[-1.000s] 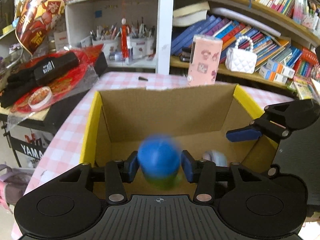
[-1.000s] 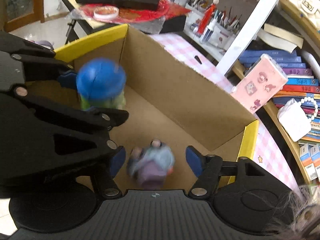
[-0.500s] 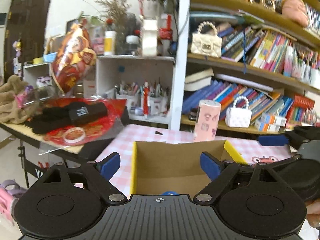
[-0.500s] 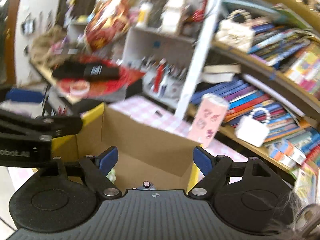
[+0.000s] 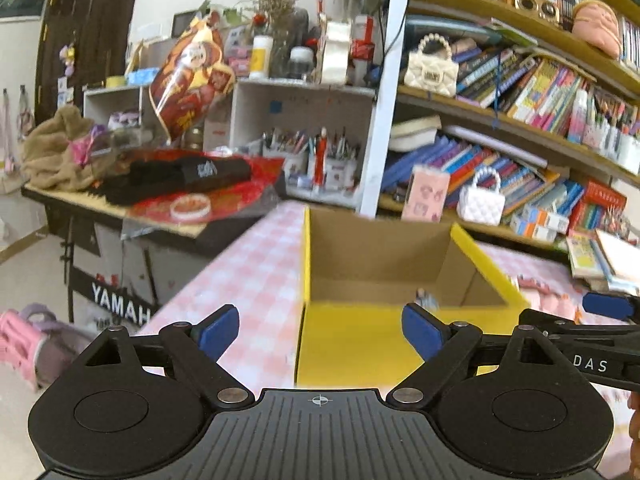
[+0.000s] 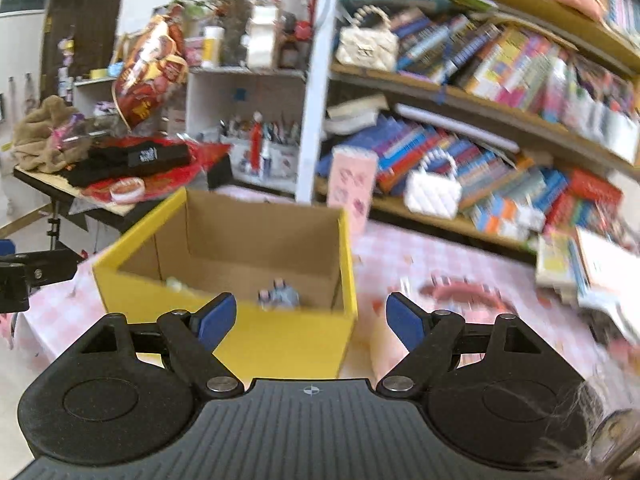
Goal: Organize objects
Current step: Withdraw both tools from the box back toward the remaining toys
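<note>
A yellow box (image 5: 360, 340) with a bare cardboard inside stands on the pink checked table. My left gripper (image 5: 319, 332) hangs open and empty just before its near wall. My right gripper (image 6: 311, 322) is also open and empty, in front of the yellow box (image 6: 280, 344). Low inside the box lies a small grey-purple figure (image 6: 280, 298), whose top (image 5: 426, 298) peeks over the rim in the left wrist view. A pale greenish bit (image 6: 176, 283) shows by the box's left wall. The right gripper (image 5: 606, 307) reaches in at the far right of the left wrist view.
A pink patterned carton (image 6: 352, 188) stands behind the box. A pink flat thing (image 6: 464, 292) lies on the cloth to the right, with stacked books (image 6: 568, 260) beyond. Bookshelves rise behind. A cluttered side table (image 5: 160, 208) stands to the left, with floor below.
The left jaws let go of the blue-topped toy over the box and spread wide. Both grippers drew back and up out of the box, now outside its near wall.
</note>
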{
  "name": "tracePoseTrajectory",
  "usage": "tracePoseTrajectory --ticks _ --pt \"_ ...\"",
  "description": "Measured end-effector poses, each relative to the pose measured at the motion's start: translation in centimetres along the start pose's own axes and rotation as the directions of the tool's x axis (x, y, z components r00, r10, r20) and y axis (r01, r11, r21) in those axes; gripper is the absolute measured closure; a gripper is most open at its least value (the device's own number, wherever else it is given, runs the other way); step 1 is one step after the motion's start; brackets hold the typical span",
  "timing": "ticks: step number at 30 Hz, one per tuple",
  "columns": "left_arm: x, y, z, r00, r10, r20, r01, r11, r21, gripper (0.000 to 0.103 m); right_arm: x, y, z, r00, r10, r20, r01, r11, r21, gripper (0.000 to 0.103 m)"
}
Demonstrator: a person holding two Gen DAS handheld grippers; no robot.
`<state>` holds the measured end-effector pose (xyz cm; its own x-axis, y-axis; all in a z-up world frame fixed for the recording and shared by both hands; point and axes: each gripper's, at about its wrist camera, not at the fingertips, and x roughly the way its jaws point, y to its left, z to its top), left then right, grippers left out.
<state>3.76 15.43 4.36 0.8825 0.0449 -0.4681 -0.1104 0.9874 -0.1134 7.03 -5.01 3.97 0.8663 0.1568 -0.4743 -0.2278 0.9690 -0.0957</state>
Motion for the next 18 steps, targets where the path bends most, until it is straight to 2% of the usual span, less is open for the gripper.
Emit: tracePoseTrajectory --ticks 9,18 --pt "-1.9 -1.0 -4.9 0.995 -0.005 -0.102 0.007 1.0 0.018 0.012 -3.1 0.9 -6.2 0.992 -0.074 -0.1 0.081 0.995 0.063 0.022" --pt "-2.7 -3.2 -7.7 0.982 -0.067 -0.175 0.082 0.993 0.081 0.012 -5.0 -0.1 -9.6 0.972 -0.158 -0.174 0.177 0.979 0.101 0.022"
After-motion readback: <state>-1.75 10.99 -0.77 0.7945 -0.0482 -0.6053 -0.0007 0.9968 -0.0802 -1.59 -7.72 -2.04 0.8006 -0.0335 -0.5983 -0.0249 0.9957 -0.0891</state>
